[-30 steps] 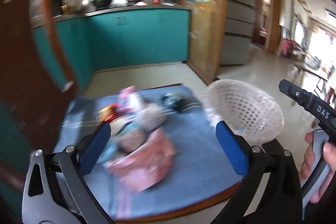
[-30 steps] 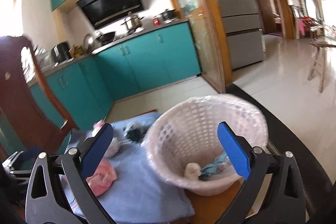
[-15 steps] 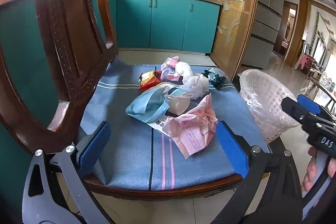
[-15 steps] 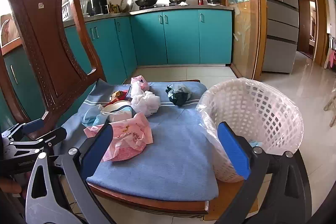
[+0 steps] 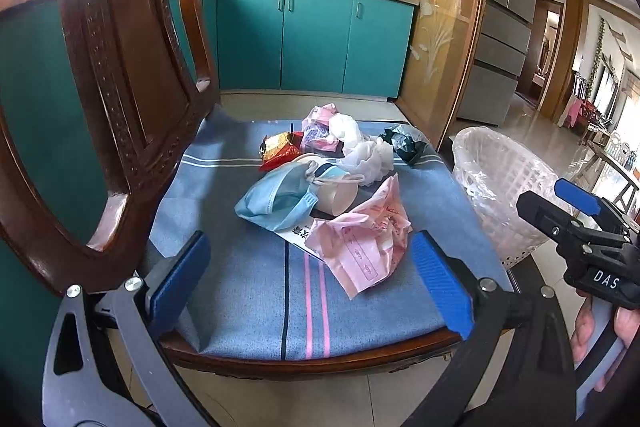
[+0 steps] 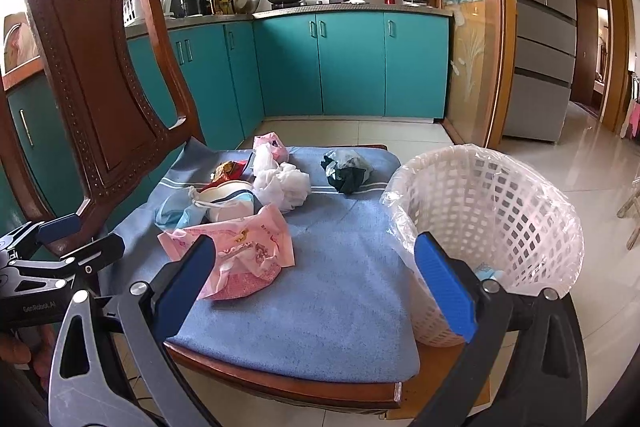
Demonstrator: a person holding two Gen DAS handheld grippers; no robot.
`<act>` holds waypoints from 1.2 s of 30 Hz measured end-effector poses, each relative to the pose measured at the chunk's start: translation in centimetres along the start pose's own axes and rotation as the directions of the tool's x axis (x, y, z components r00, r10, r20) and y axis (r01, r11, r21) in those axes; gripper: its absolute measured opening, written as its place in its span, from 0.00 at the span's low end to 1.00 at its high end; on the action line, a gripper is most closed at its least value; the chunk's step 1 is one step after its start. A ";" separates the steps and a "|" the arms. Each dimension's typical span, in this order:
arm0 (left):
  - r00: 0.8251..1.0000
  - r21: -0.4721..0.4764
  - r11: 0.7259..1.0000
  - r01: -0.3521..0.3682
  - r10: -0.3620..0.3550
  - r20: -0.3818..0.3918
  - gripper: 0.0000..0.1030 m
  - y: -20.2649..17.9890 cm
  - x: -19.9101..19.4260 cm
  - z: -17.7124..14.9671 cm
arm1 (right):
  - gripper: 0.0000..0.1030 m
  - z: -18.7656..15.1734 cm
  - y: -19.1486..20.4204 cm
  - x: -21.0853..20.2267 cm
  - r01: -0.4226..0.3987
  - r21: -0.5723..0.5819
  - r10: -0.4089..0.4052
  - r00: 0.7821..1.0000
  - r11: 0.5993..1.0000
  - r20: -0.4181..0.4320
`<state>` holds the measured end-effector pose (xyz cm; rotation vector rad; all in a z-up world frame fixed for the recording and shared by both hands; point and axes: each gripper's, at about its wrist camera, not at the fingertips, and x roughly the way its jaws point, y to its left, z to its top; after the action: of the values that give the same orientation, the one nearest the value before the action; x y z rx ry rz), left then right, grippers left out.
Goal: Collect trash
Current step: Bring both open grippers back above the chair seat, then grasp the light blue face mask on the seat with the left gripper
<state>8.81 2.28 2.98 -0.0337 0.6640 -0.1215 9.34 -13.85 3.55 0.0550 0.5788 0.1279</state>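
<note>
On chair seat: 1 pink plastic bag (image 5: 362,243); 1 blue face mask (image 5: 276,201); 1 white paper cup (image 5: 340,197); 1 white crumpled bag (image 5: 366,157); 1 dark green crumpled bag (image 5: 402,145); 1 red-gold wrapper (image 5: 280,149); 1 small pink-purple bag (image 5: 316,131); 1 printed paper slip (image 5: 298,233) under the pile; beside the seat, 1 white lined basket (image 6: 486,227); 2 grippers in view.

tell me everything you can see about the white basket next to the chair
The white basket is a round, plastic-looking bin with lattice walls that flare toward the rim. It stands upright beside the chair seat, lined with a clear plastic bag folded over its rim. Something light blue shows low through the lattice.
</note>
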 end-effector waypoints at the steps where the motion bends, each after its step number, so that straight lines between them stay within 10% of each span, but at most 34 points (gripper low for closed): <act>1: 1.000 0.001 1.000 0.001 -0.001 -0.002 0.97 0.0 0.0 0.0 | 0.95 0.0 0.0 0.0 -0.001 0.000 0.001 1.000 1.000 -0.001; 36: 0.993 0.061 0.996 -0.068 0.073 -0.088 0.96 1.7 7.5 3.6 | 0.95 0.0 -0.1 0.0 -0.011 -0.002 0.011 1.000 1.000 -0.012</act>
<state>17.04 3.06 1.07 0.0511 0.7507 -0.0742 9.33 -14.00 3.55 0.0558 0.5904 0.1391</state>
